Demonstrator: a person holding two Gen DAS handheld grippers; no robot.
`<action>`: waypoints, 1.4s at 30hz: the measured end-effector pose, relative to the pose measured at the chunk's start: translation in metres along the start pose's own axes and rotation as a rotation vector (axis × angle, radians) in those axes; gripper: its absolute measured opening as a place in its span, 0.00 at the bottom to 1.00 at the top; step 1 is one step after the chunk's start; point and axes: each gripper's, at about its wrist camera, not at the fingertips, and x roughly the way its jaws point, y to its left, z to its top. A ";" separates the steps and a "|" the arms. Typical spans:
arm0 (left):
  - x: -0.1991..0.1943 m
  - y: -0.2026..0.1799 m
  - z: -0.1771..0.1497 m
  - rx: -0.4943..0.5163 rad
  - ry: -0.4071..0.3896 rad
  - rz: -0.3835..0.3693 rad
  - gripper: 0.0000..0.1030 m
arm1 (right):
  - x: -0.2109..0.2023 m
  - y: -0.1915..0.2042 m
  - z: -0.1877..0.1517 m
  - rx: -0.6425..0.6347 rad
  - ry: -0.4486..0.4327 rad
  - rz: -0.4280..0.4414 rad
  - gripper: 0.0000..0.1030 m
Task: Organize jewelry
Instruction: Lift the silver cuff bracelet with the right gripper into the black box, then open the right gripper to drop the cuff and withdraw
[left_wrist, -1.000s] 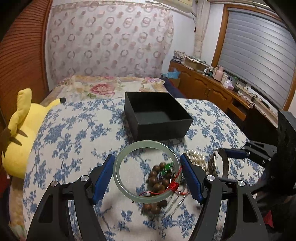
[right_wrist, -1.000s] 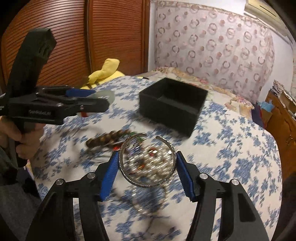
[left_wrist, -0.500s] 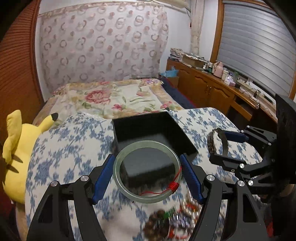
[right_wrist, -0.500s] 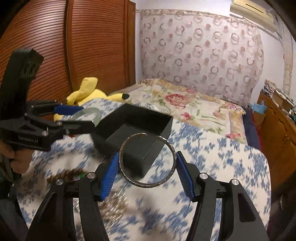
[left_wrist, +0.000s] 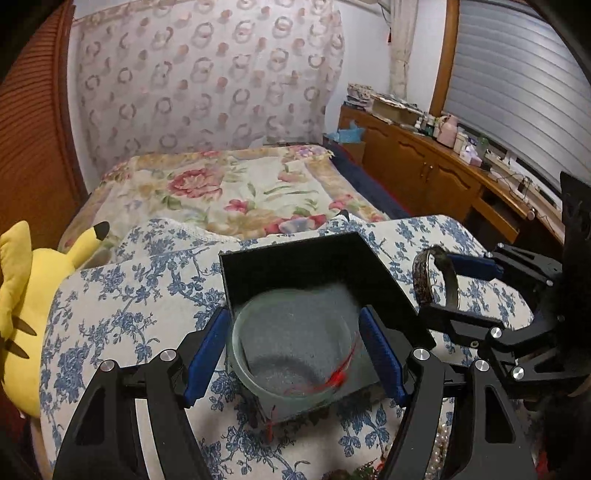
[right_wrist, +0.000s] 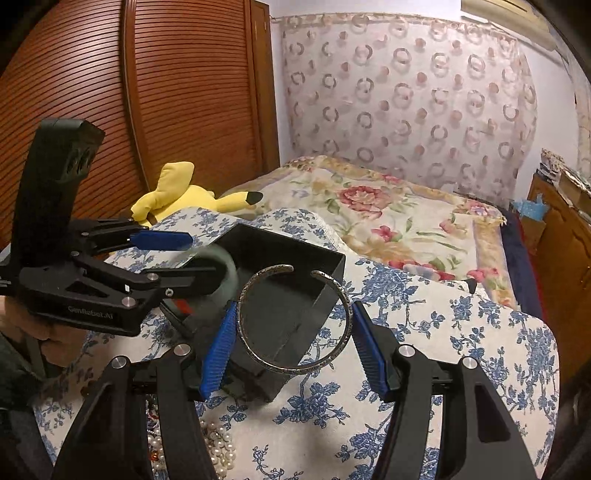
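Low in the centre of the left wrist view, the left gripper hangs over the open black box. Its jaws have just been opening, and the pale green jade bangle sits between them, blurred, with a gap showing between its rim and each blue pad. The bangle is let go, over the grey floor of the box at its near edge. A red thread tied to it smears across the lower right of the ring.

Lower centre in the right wrist view, the right gripper grasps a silver cuff. Both blue pads press on the cuff's sides and its gap faces away, toward the top of the frame. The cuff is in the air in front of the box's near right corner, just beside the left gripper, which reaches in from the left edge of that frame with a hand behind it.

The box stands on a blue floral cloth. A pearl strand lies on the cloth at the bottom of the right wrist view, between the gripper's arms. A yellow plush toy lies at the left edge of the left wrist view.
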 end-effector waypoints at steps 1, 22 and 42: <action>-0.002 0.001 0.000 -0.006 -0.004 -0.001 0.73 | 0.002 0.001 0.000 -0.001 0.004 0.003 0.62; -0.038 0.049 -0.018 -0.079 -0.038 0.086 0.78 | 0.047 0.038 0.008 -0.131 0.082 -0.007 0.62; -0.077 0.043 -0.059 -0.076 -0.054 0.099 0.79 | 0.012 0.045 0.003 -0.143 0.050 -0.078 0.67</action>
